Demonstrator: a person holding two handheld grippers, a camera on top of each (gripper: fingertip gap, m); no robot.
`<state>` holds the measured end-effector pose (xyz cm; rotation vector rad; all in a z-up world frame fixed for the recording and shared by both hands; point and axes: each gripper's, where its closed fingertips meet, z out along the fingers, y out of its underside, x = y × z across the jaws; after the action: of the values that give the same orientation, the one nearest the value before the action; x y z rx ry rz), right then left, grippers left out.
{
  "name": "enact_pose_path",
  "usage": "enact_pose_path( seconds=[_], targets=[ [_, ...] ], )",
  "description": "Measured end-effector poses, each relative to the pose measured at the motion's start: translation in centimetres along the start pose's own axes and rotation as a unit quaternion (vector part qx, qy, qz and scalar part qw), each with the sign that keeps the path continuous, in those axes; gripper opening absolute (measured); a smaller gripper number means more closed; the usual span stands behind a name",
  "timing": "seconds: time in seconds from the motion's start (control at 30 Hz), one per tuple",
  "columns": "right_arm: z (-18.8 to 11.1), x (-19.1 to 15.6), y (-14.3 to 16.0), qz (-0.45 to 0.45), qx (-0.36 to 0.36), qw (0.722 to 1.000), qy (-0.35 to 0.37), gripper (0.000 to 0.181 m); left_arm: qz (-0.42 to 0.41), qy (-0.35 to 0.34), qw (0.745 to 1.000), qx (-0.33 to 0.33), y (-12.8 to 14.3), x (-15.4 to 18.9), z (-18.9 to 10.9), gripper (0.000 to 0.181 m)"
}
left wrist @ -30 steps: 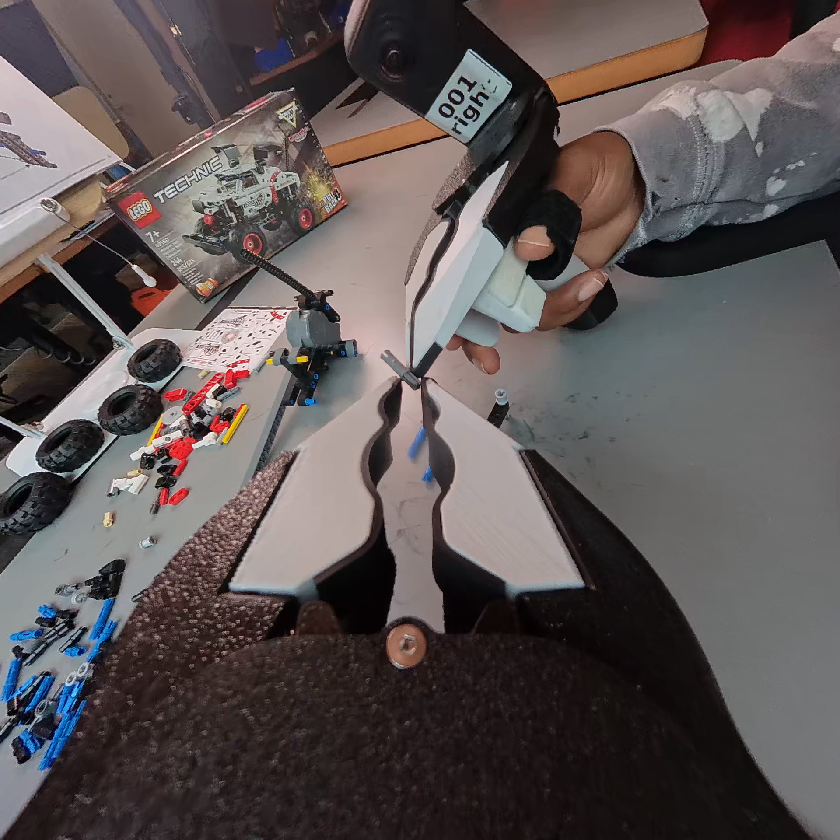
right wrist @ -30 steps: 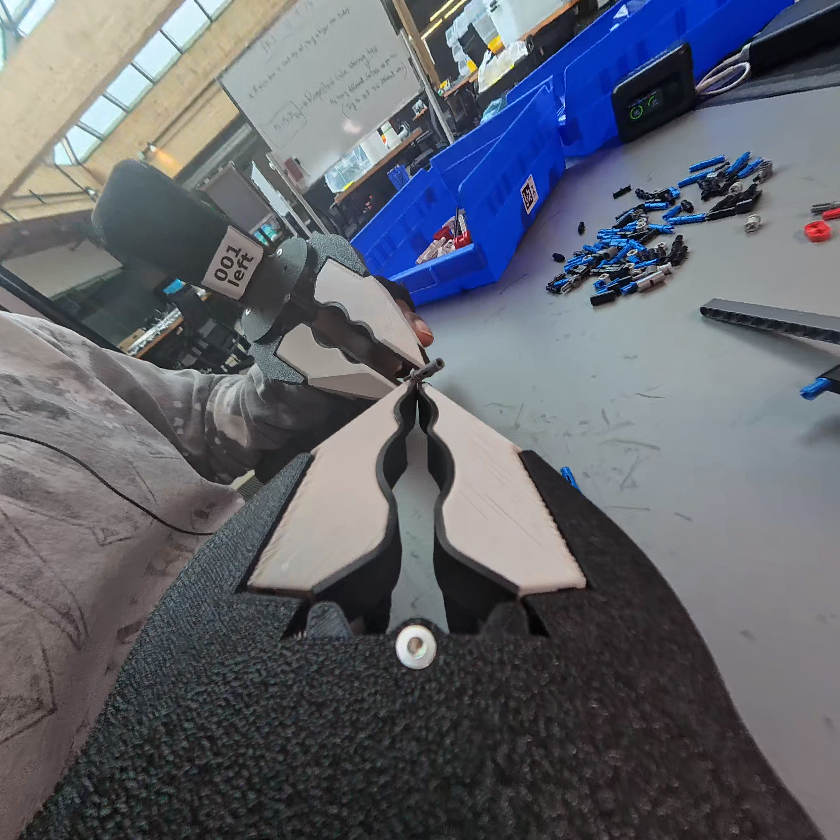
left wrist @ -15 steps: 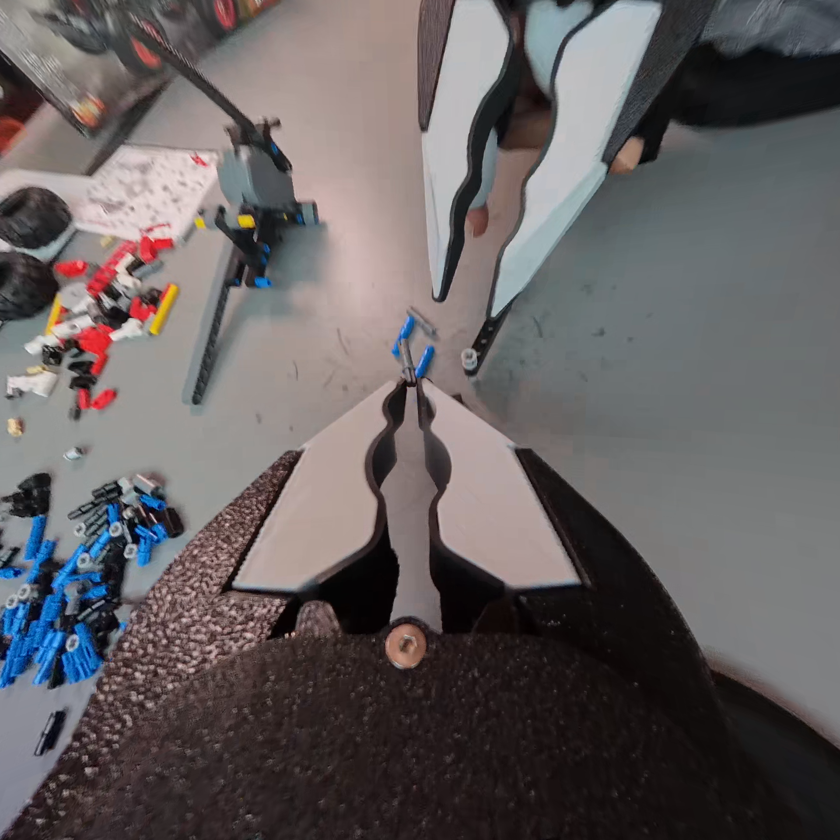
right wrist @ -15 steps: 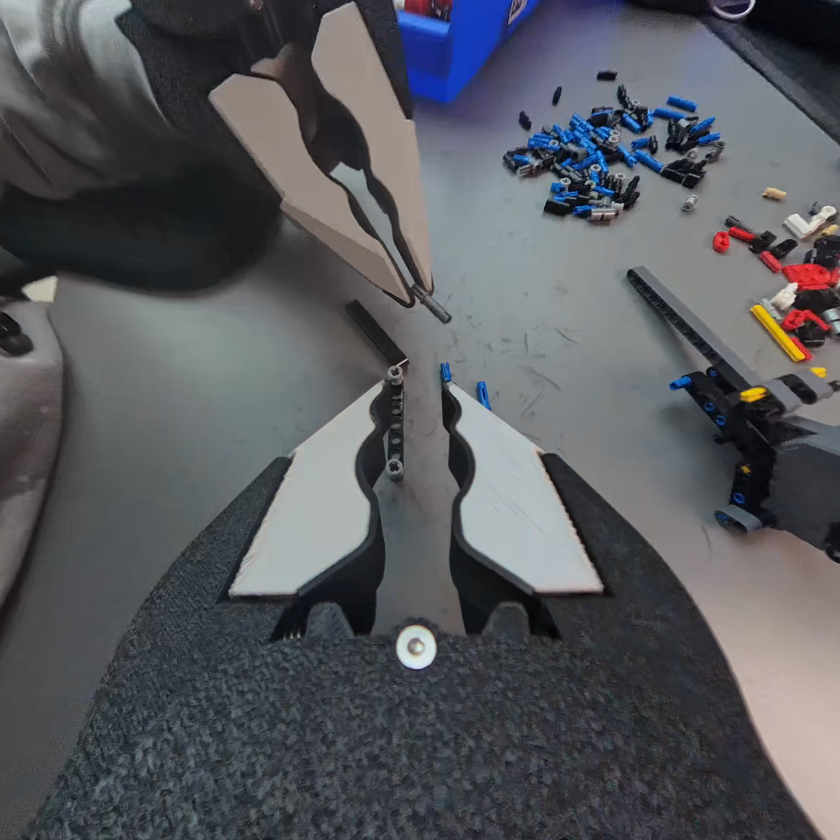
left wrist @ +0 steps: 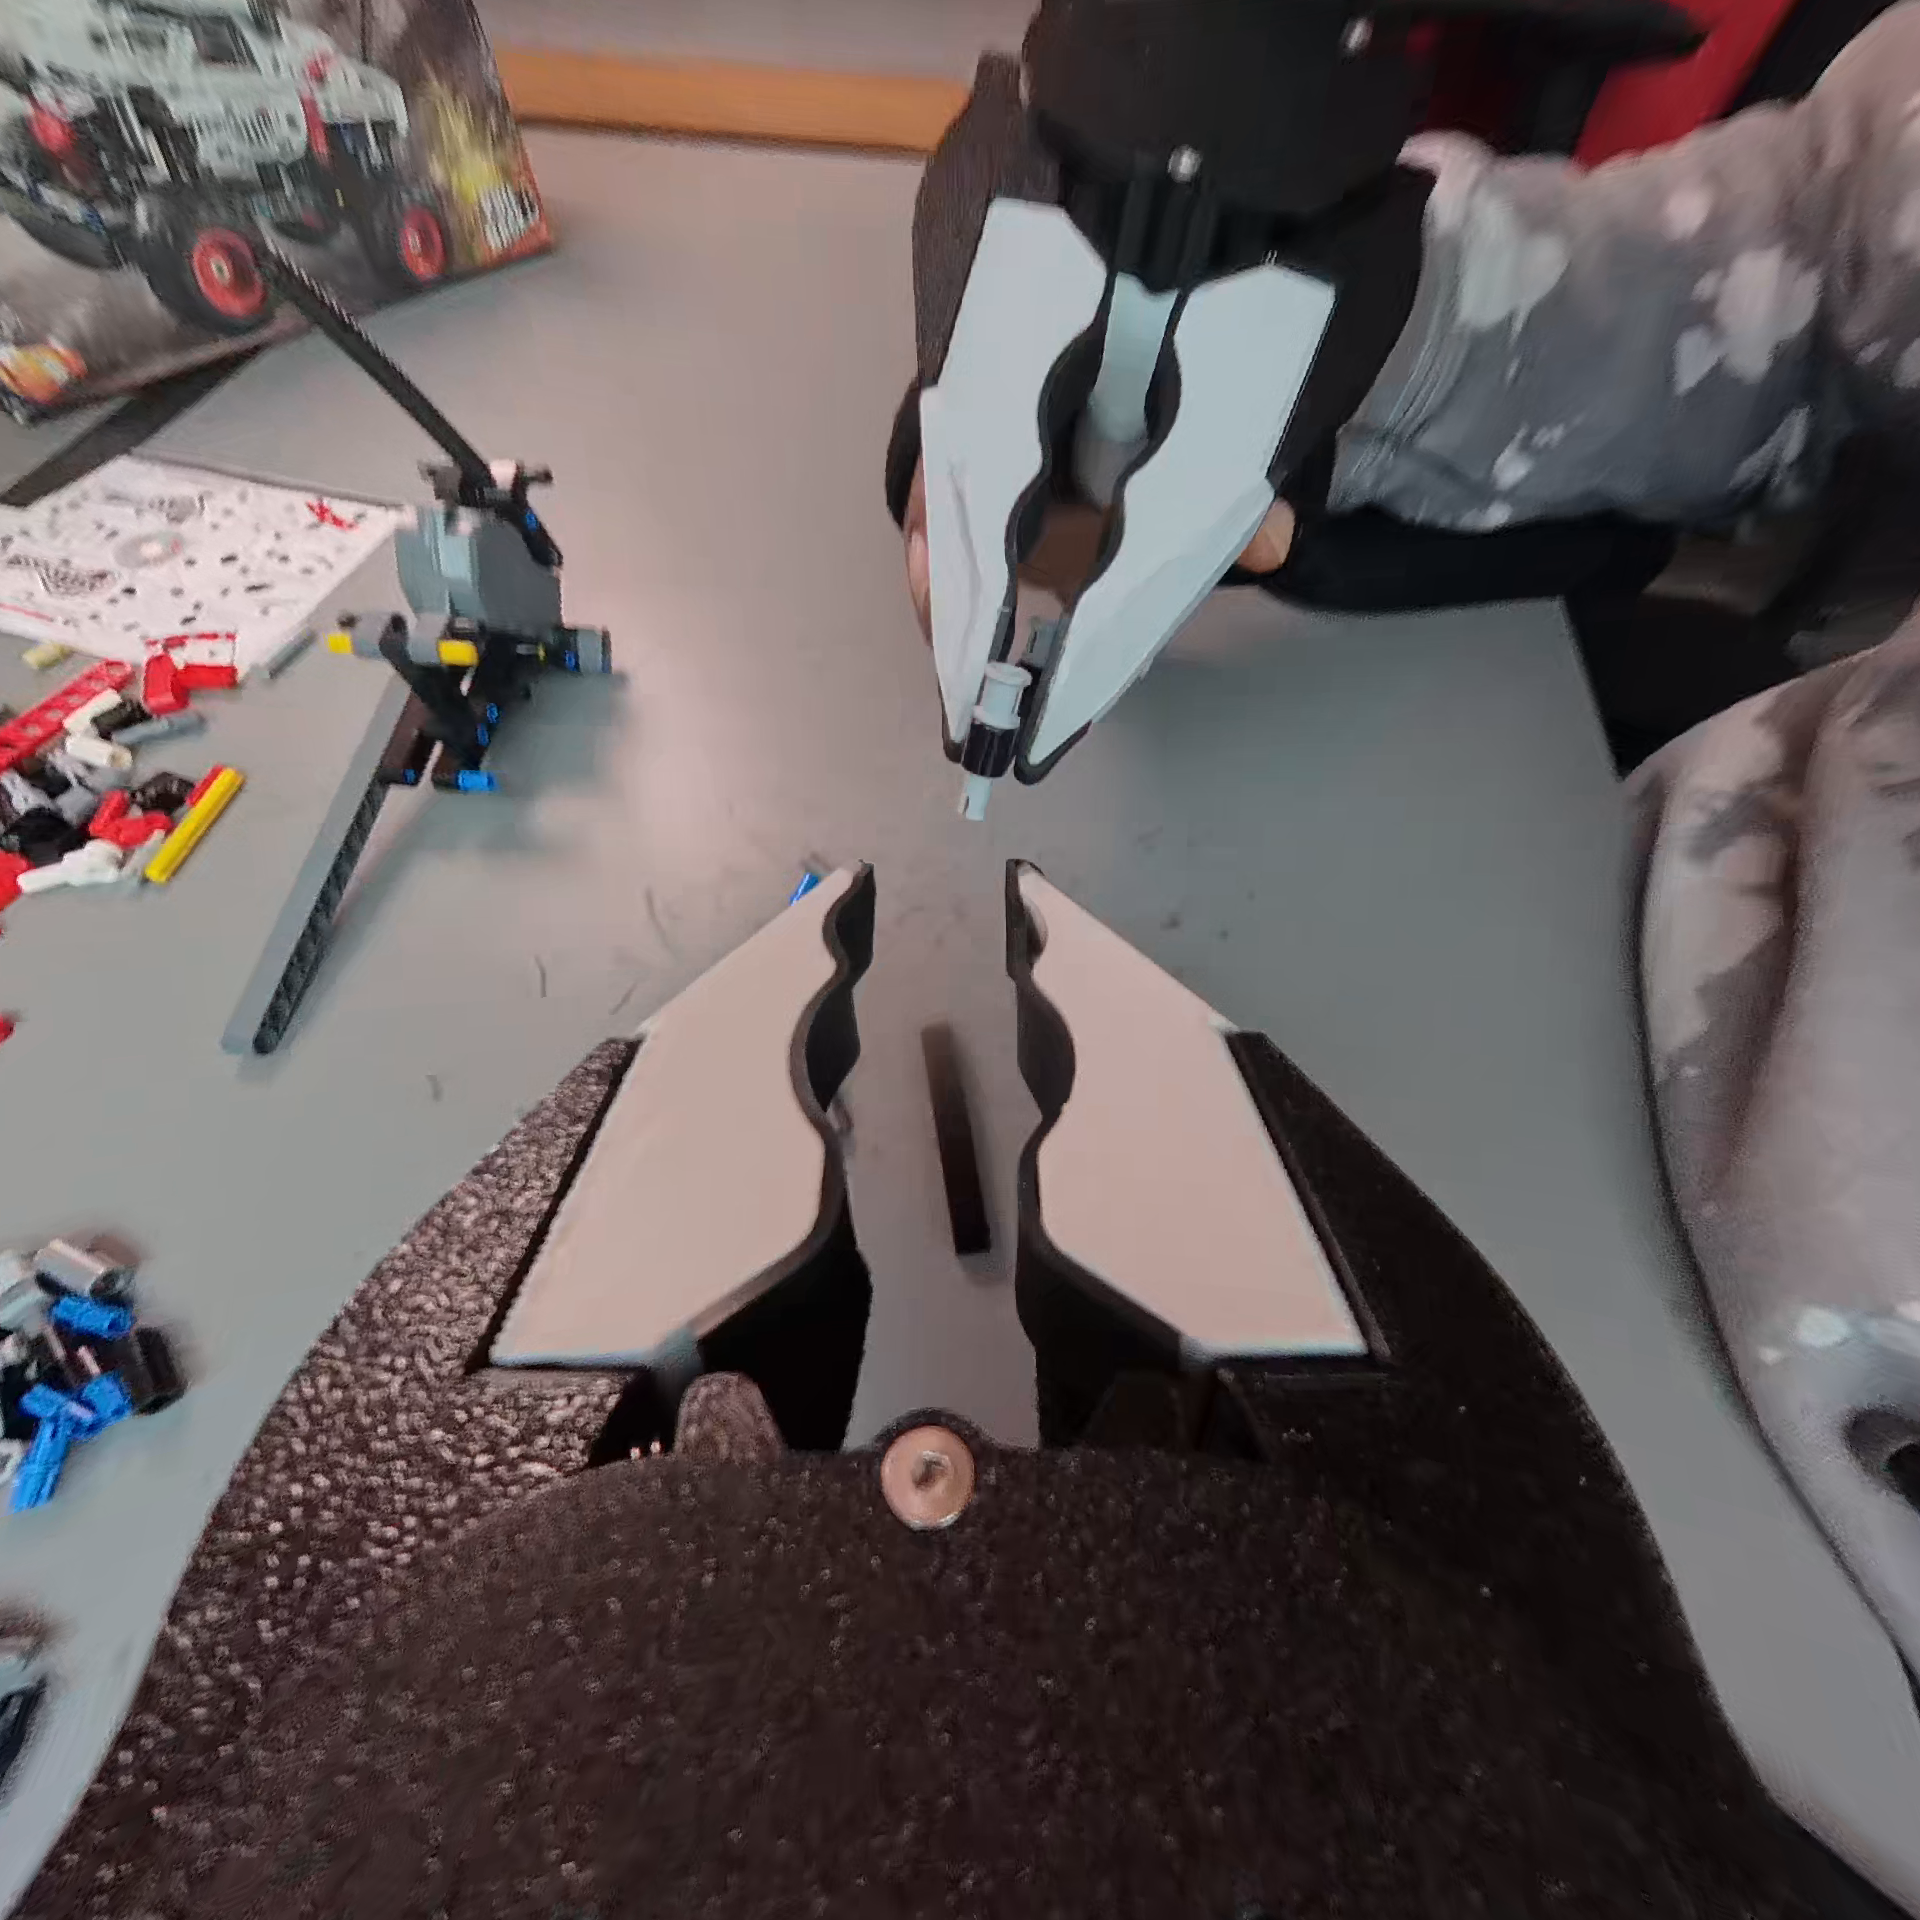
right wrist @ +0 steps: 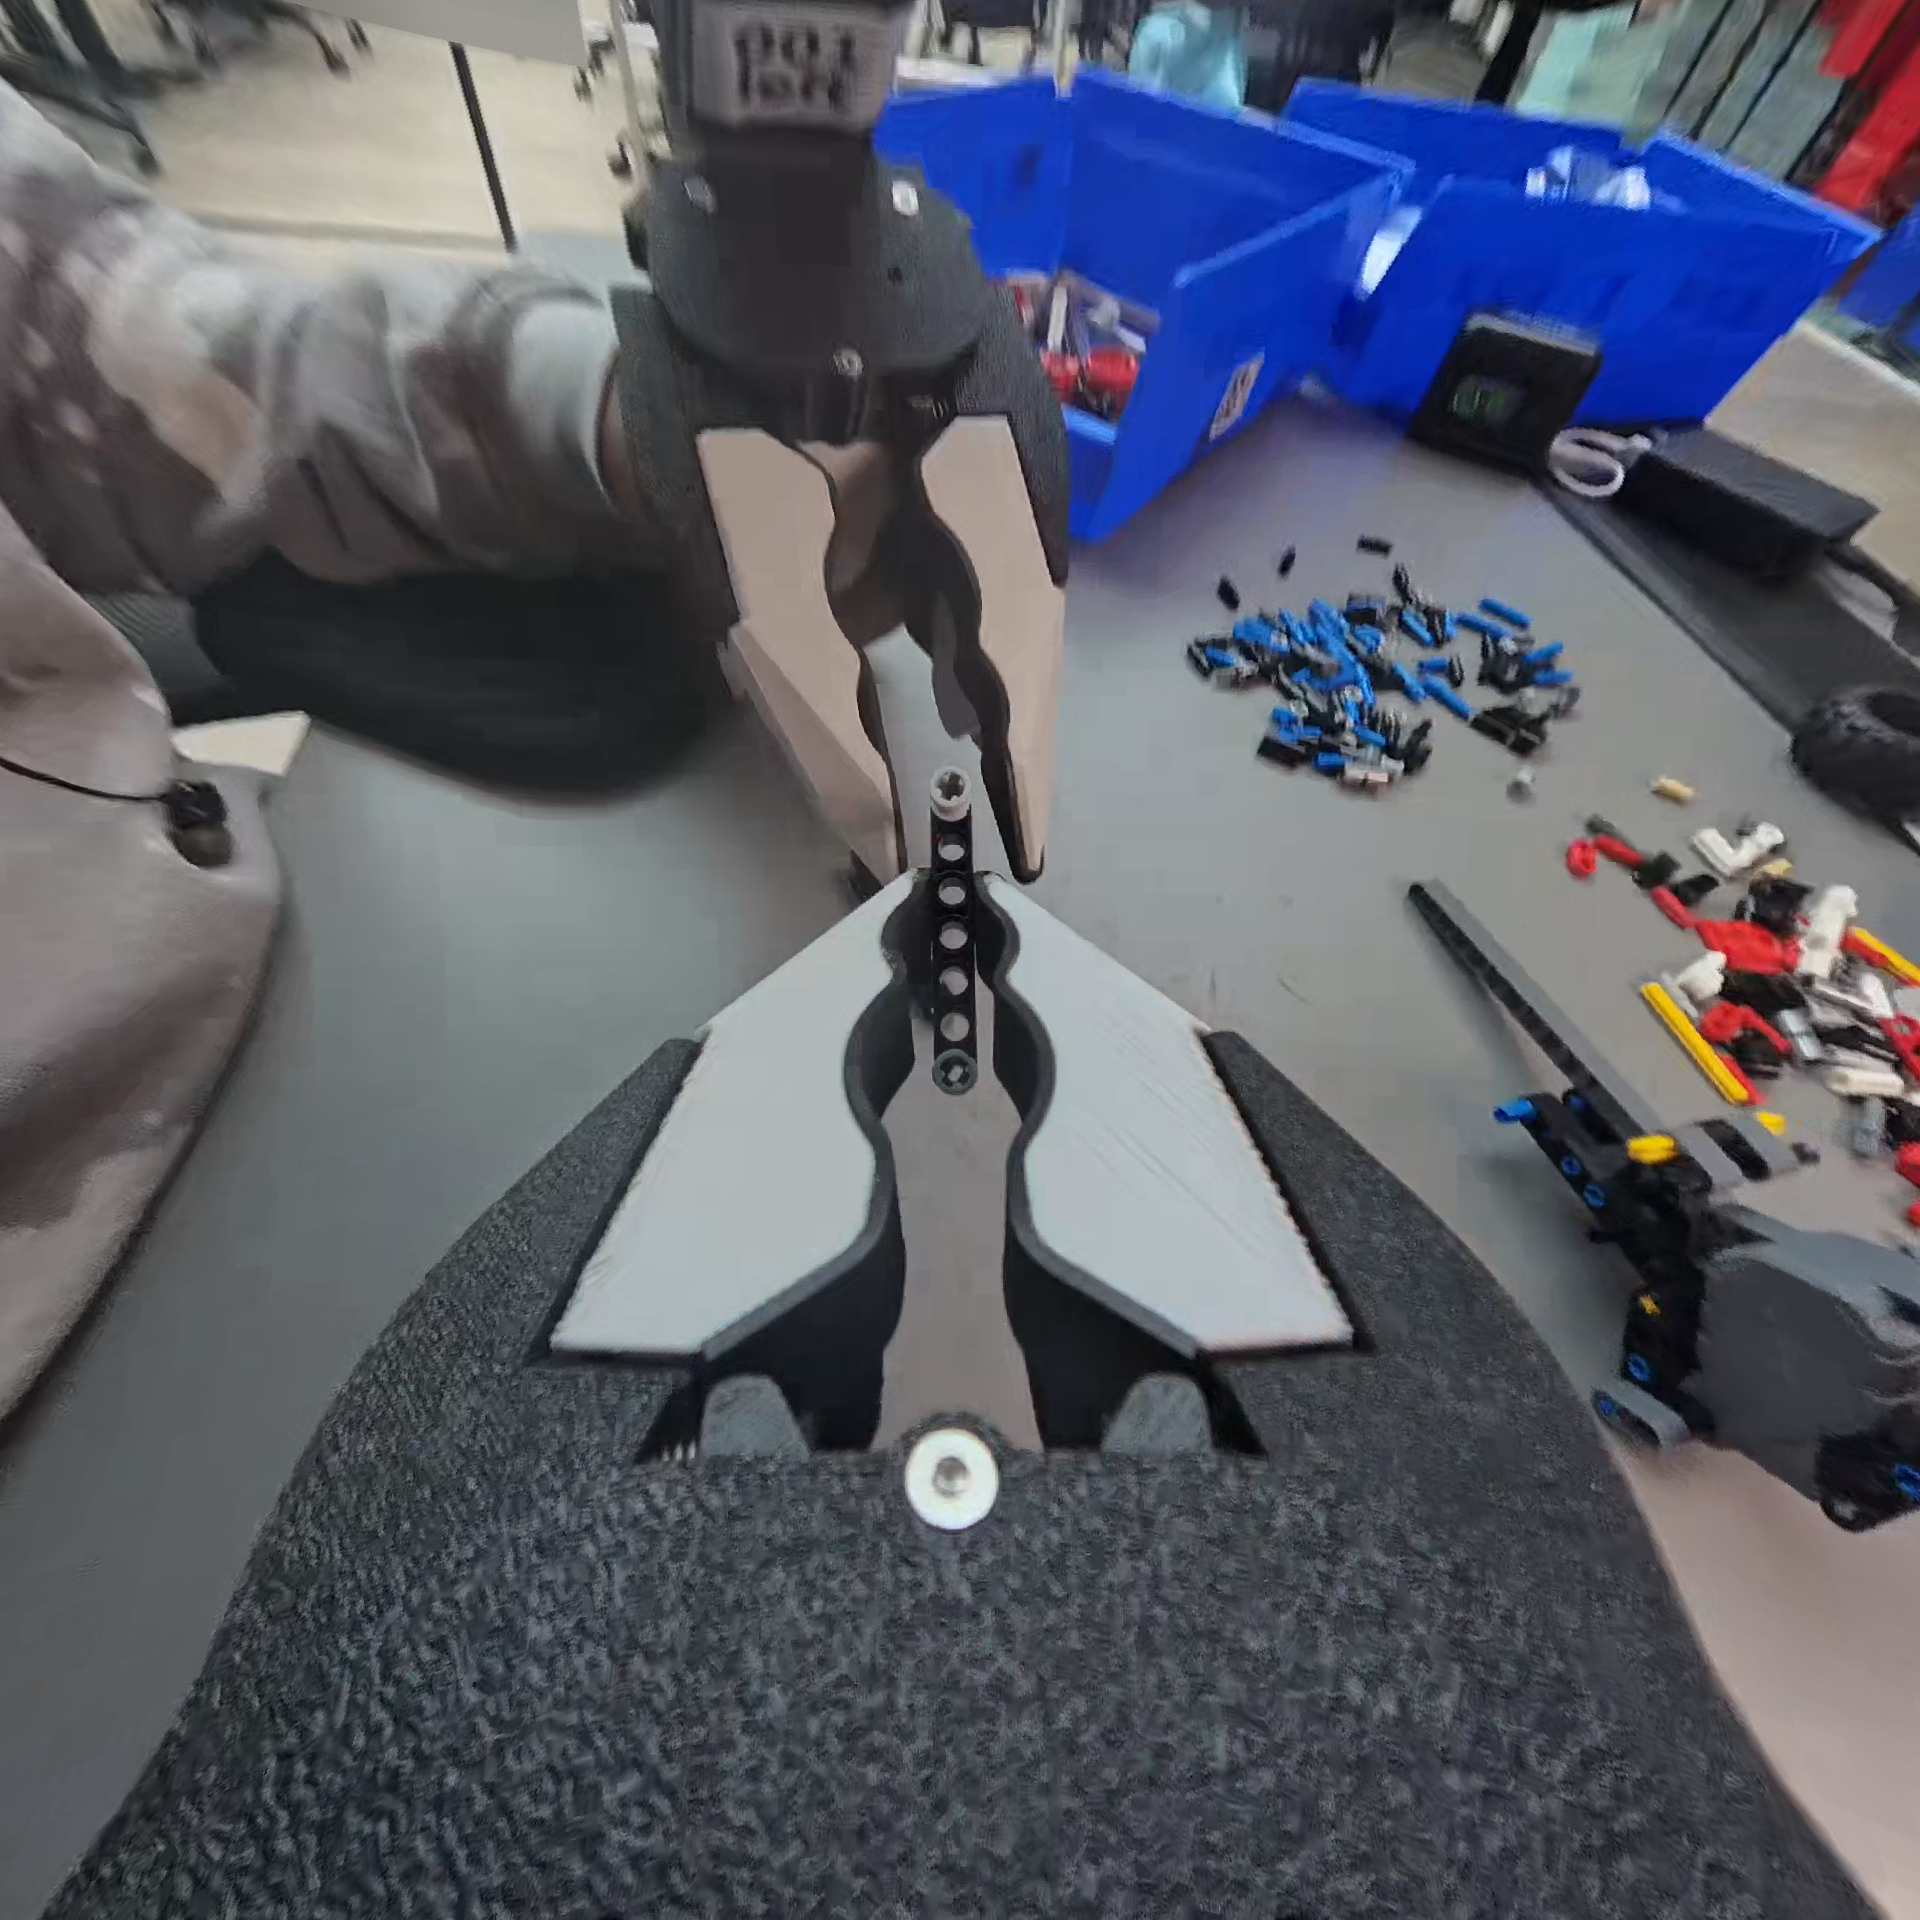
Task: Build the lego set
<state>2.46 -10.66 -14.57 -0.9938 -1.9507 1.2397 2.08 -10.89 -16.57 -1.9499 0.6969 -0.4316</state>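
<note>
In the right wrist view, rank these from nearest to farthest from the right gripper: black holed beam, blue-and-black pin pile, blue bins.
1. The black holed beam, clamped between the fingers of the right gripper.
2. The blue-and-black pin pile, loose on the table, ahead and to the right.
3. The blue bins, at the table's far edge, behind the pile.

Each gripper has a black pebble-textured body, a silver screw (left wrist: 927, 1475) at its centre, and pale wedge-shaped fingers (left wrist: 686, 1143) edged with wavy black rubber, while the person wears a mottled grey sleeve (left wrist: 1621, 343) and black fingerless gloves.
</note>
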Motion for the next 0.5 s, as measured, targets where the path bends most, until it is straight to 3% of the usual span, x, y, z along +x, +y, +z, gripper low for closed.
enact_pose_path(
  seconds=[0.03, 0.17, 0.37, 0.5],
  targets=[
    [-0.4, -0.2, -1.1, 0.012, 0.036, 0.999, -0.010, 0.007, -0.007, 0.009, 0.999, 0.033, -1.2, 0.3, -0.3, 0.023],
    [-1.0, -0.9, -3.0, 0.048, 0.101, 0.993, -0.041, 0.007, -0.034, 0.059, 0.990, 0.120, -4.1, 1.6, -1.6, 0.011],
    [-1.1, -1.1, -2.9, 0.063, 0.102, 0.991, -0.054, 0.007, -0.062, 0.092, 0.981, 0.159, -5.2, 2.1, -2.5, 0.017],
    [-1.0, -1.3, -3.2, 0.064, 0.110, 0.990, -0.058, 0.007, -0.075, 0.103, 0.977, 0.172, -5.6, 2.1, -2.8, 0.009]
  ],
)
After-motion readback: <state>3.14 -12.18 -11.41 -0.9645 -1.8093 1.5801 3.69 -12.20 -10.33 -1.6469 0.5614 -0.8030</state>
